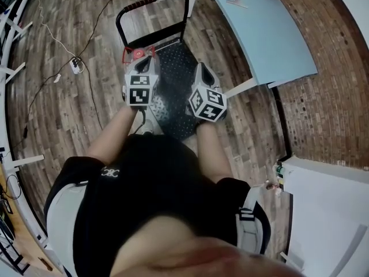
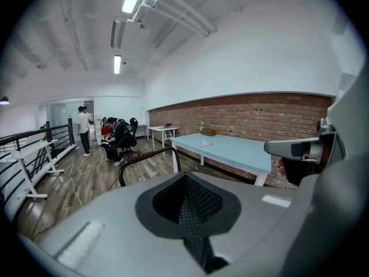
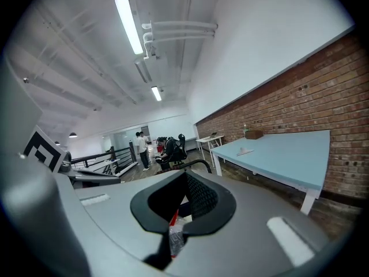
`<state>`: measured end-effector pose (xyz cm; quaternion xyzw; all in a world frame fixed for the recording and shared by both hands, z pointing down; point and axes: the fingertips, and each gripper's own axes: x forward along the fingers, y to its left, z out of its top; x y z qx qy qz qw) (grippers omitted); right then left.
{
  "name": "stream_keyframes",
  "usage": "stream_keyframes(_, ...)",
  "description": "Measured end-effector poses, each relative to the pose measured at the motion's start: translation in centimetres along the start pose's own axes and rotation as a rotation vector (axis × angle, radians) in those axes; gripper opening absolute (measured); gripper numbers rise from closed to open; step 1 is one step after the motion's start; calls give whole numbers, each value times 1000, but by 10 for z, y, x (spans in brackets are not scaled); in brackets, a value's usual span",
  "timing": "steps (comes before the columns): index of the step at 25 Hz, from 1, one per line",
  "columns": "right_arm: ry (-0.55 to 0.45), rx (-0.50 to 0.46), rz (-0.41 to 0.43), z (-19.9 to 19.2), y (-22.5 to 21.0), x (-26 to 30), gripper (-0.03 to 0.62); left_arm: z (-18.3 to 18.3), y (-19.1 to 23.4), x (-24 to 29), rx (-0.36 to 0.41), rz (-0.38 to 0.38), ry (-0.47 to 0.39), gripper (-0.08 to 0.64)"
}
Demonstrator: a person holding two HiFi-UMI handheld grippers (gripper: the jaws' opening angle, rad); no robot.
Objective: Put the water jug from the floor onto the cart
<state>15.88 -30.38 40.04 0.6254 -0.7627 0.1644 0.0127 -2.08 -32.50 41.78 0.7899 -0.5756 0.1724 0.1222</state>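
In the head view both grippers are held side by side over the black cart (image 1: 176,68), pointing toward its handle (image 1: 153,4). The water jug (image 1: 137,53) shows only as a red cap and some clear plastic just past the left gripper (image 1: 145,61), at the cart's handle end; the gripper hides the rest. The left gripper (image 2: 190,212) has its jaws shut with nothing between them. The right gripper (image 1: 203,69) is also shut. In the right gripper view, a scrap of clear plastic with a red strip (image 3: 173,229) shows in the slit below the right gripper's (image 3: 181,206) jaws. I cannot tell if it is pinched.
A light blue table (image 1: 259,27) stands right of the cart against a brick wall. Cables and a power strip (image 1: 75,65) lie on the wooden floor to the left. A white cabinet (image 1: 328,212) is at the lower right. People (image 2: 115,134) sit and stand far down the room.
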Motion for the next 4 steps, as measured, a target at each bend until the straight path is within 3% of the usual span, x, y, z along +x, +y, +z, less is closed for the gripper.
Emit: stream_keyframes(4, 4, -6, 13, -1, 2, 1, 12, -1, -2, 0, 6, -1, 5, 1)
